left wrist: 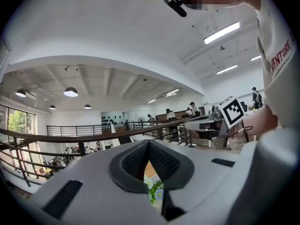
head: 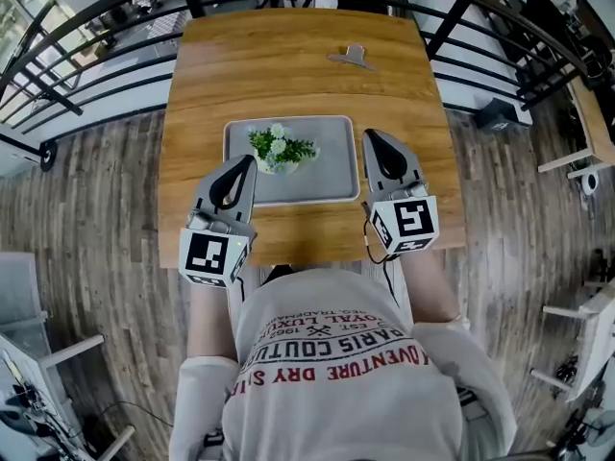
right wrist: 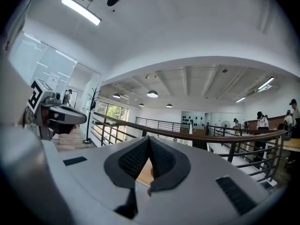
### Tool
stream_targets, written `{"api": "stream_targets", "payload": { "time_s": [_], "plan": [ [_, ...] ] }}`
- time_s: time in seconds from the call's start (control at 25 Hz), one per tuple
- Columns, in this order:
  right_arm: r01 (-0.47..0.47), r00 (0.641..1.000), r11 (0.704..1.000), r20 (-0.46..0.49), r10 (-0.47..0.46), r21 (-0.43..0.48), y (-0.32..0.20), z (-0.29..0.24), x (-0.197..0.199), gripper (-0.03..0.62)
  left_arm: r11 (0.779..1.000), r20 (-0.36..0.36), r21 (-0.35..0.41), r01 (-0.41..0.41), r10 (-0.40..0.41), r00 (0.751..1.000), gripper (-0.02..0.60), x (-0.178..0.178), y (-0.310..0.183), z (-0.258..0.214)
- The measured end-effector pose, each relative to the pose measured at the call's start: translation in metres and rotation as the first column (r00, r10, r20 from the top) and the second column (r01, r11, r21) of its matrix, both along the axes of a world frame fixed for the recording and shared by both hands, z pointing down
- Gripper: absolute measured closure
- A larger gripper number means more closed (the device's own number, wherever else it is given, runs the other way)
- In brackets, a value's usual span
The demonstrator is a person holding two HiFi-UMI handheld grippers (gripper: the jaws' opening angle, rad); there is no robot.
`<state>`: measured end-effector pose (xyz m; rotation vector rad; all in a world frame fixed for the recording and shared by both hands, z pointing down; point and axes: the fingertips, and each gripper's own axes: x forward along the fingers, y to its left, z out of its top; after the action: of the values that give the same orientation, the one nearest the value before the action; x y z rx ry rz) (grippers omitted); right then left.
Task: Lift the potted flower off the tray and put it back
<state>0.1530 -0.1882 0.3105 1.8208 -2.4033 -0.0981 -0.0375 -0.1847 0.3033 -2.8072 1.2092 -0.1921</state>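
The potted flower (head: 280,149), green leaves with pale blooms, stands on the left half of the grey tray (head: 332,171) in the middle of the wooden table (head: 288,65). My left gripper (head: 247,161) hovers at the tray's near left, its tips close beside the plant, jaws shut on nothing. My right gripper (head: 370,135) hangs over the tray's right edge, also shut and empty. In the left gripper view the pads (left wrist: 161,161) meet at the tip and a bit of the flower (left wrist: 155,191) shows below them. In the right gripper view the pads (right wrist: 133,161) meet too.
A small grey object (head: 354,58) lies at the table's far side. Black railings (head: 86,65) run round the table's far side, with wood flooring below. The person's torso fills the near edge of the head view.
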Motion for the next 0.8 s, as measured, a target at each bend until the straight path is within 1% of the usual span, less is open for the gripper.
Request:
{"api": "stream_targets", "payload": {
  "time_s": [0.2, 0.32, 0.6, 0.8],
  "plan": [
    [-0.043, 0.999, 0.999, 0.012, 0.043, -0.005, 0.003, -0.003, 0.011, 0.568, 1.000, -0.003, 0.006, -0.016, 0.016, 1.000, 0.569, 0.007, -0.005, -0.008],
    [-0.053, 0.998, 0.999, 0.021, 0.053, -0.002, 0.003, -0.004, 0.012, 0.568, 1.000, 0.000, 0.002, -0.019, 0.019, 1.000, 0.569, 0.008, -0.008, -0.007],
    [-0.035, 0.999, 0.999, 0.012, 0.035, 0.007, 0.005, -0.011, 0.000, 0.568, 1.000, 0.006, -0.004, -0.015, 0.015, 1.000, 0.569, 0.000, -0.011, -0.009],
    [-0.028, 1.000, 0.999, 0.001, 0.028, 0.018, 0.007, -0.007, -0.011, 0.568, 1.000, 0.018, -0.010, -0.003, 0.003, 1.000, 0.569, -0.007, -0.011, -0.002]
  ]
}}
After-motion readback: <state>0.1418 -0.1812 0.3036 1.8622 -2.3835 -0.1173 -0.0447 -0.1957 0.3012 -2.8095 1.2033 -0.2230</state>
